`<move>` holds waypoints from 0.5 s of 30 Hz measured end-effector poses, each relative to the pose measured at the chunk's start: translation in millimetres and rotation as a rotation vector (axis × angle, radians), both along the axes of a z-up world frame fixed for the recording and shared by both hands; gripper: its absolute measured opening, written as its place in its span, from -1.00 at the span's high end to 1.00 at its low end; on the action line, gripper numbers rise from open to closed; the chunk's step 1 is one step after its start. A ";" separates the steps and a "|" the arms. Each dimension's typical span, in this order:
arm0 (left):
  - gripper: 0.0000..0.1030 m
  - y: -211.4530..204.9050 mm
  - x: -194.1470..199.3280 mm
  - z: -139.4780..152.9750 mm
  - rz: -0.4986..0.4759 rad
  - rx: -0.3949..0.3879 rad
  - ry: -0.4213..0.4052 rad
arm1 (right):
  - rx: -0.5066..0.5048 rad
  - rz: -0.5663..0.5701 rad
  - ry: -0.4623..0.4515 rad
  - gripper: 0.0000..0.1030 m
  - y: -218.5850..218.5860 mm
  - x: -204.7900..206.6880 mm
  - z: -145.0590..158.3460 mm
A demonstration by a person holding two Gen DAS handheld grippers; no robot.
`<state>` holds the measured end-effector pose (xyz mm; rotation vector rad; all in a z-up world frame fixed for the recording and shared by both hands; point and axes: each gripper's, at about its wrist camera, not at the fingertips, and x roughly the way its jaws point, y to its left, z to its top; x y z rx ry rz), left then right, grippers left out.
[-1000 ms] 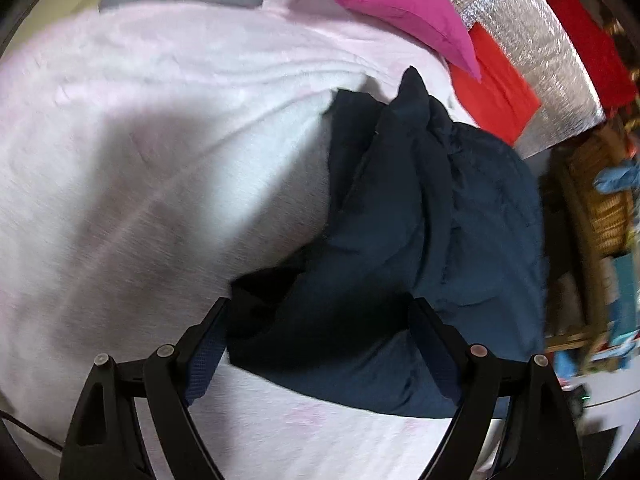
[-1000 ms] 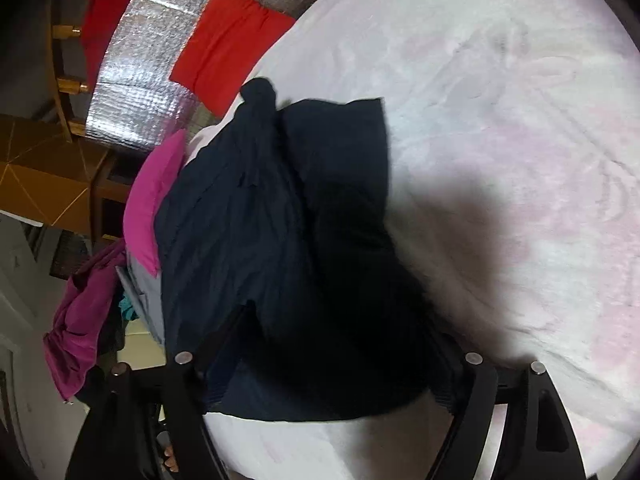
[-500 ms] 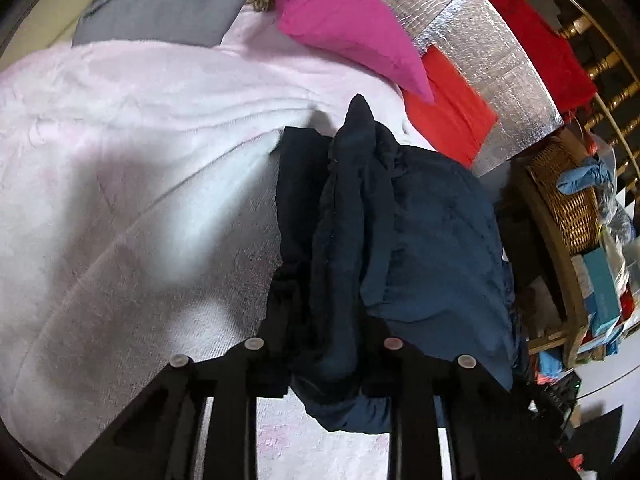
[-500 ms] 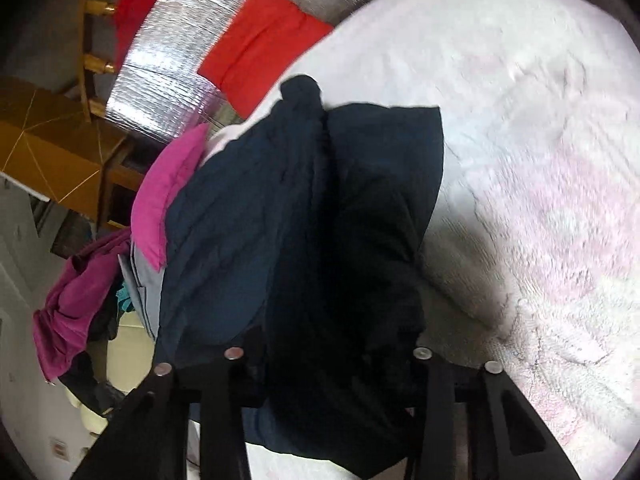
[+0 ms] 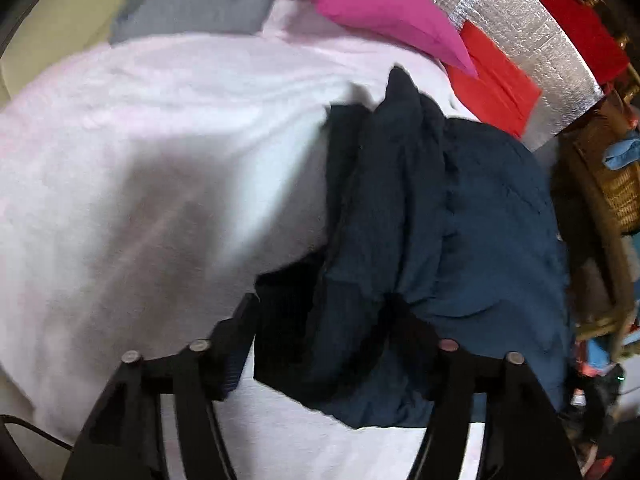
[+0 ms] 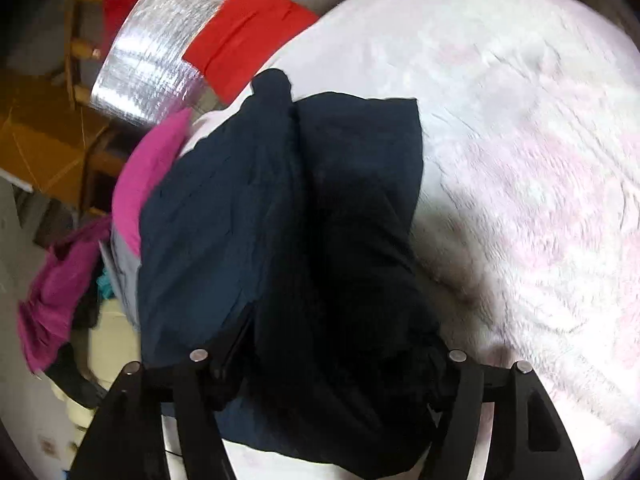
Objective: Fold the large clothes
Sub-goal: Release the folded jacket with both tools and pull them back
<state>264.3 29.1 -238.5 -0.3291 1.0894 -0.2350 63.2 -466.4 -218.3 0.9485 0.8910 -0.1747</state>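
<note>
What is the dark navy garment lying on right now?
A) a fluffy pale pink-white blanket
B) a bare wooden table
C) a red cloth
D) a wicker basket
A: the bunched navy garment rests on the fluffy pale pink-white blanket, which spreads around it in both wrist views; the red cloth and the wicker basket lie off to the side, apart from it.

Left gripper [image 5: 324,320]: two matte black fingers [image 5: 236,332], angular linkage arms, a round silver screw head at each pivot, ribbed dark-blue pad on the inner face, thin black cable at lower left. Right gripper [image 6: 332,344]: same black build, same silver screws.
</note>
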 end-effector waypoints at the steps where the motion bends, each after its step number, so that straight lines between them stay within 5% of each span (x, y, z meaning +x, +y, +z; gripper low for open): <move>1: -0.32 -1.2 -4.9 7.0 0.001 0.044 -0.023 | -0.015 -0.011 0.007 -0.39 -2.1 -5.6 5.0; 5: -0.43 -10.2 -47.0 45.3 0.046 0.265 -0.160 | -0.132 -0.078 0.021 -0.46 5.6 -45.6 35.0; 12: -0.59 -23.5 -129.0 116.6 0.037 0.381 -0.343 | -0.522 0.027 -0.040 -0.52 89.2 -96.5 117.2; 15: -0.68 -25.9 -164.9 150.4 0.038 0.405 -0.446 | -0.610 0.061 -0.125 -0.61 127.3 -119.0 151.6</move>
